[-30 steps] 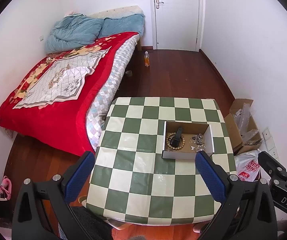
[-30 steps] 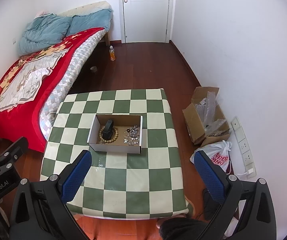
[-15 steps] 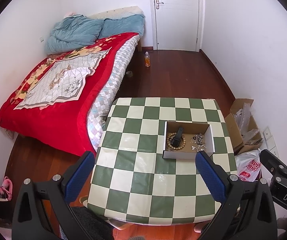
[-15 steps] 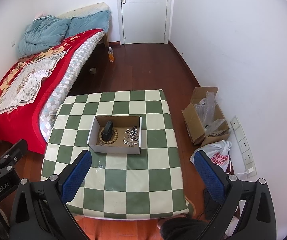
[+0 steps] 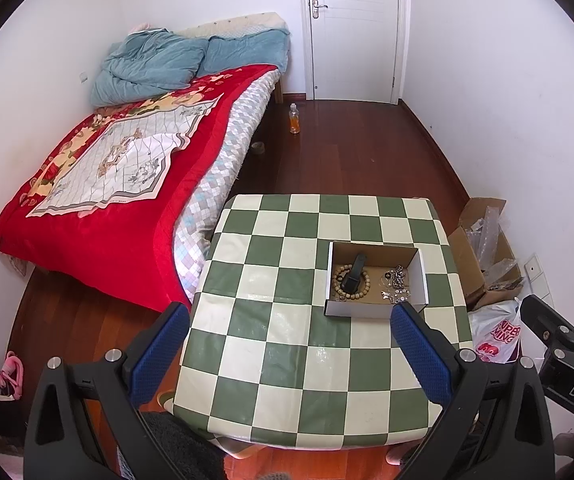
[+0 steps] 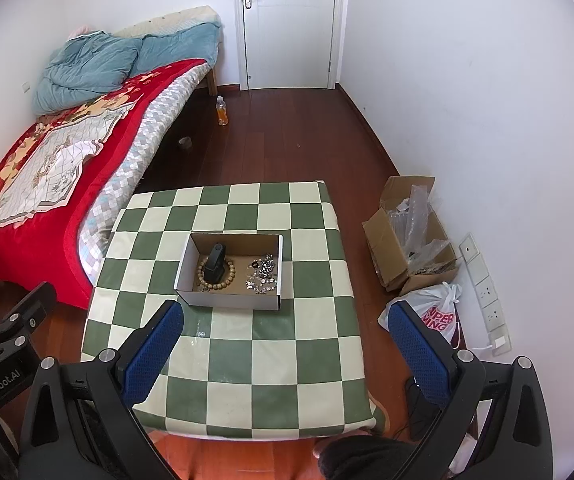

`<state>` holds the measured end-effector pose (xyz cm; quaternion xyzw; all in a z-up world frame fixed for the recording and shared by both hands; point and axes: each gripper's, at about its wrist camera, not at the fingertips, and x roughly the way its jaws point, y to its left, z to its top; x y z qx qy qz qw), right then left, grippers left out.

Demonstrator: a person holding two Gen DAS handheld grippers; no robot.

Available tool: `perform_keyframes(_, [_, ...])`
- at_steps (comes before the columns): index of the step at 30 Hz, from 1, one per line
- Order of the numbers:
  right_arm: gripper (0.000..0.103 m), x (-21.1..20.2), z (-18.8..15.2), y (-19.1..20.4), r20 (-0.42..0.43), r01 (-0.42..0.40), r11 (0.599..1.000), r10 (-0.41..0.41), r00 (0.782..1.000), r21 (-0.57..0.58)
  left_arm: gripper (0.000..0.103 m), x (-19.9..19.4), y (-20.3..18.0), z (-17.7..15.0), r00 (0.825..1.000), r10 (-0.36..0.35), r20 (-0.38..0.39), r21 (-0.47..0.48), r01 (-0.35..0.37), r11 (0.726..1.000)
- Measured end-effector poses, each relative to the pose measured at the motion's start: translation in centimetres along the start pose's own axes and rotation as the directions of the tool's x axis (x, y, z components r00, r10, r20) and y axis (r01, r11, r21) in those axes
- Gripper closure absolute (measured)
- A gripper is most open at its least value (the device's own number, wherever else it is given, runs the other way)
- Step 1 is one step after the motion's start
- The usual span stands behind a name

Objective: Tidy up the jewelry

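i hold both claws up high over the desk (image 6: 223, 364), and both are wide open with nothing in them: the left claw (image 5: 289, 354) and the right claw (image 6: 285, 354). the jewelry all sits inside the small box (image 6: 229, 300) on the desk. in it i see a bead bracelet (image 6: 215, 276) with round wooden beads, a dark watch (image 6: 215, 262) lying across the ring of beads, and a pile of shiny chains (image 6: 262, 274) on the right side of the box. i can't tell if this is tidy enough now or if things must be sorted more. if i go in, i should come down slow and straight, and pinch just one thing at a time. the chains look thin and tangled, so they may lift in a clump. the beads are smooth and could roll or slip. the box is light card with thin walls and could slide on the shiny checked cloth, so i must not bump it.
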<state>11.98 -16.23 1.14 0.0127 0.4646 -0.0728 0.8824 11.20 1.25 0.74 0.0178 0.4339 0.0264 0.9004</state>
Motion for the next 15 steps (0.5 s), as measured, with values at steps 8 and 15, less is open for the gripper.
perform_keyframes(8, [0.000, -0.04, -0.01, 0.02, 0.001, 0.000, 1.000, 0.000, 1.000, 0.000, 0.001, -0.04, 0.10, 0.01, 1.000, -0.003, 0.001, -0.002, 0.003, 1.000])
perform_keyframes(15, [0.000, -0.17, 0.11, 0.06, 0.001, 0.002, 1.000, -0.002, 1.000, -0.003, 0.001, -0.54, 0.09, 0.32, 1.000, -0.024, 0.013, -0.020, 0.024, 1.000])
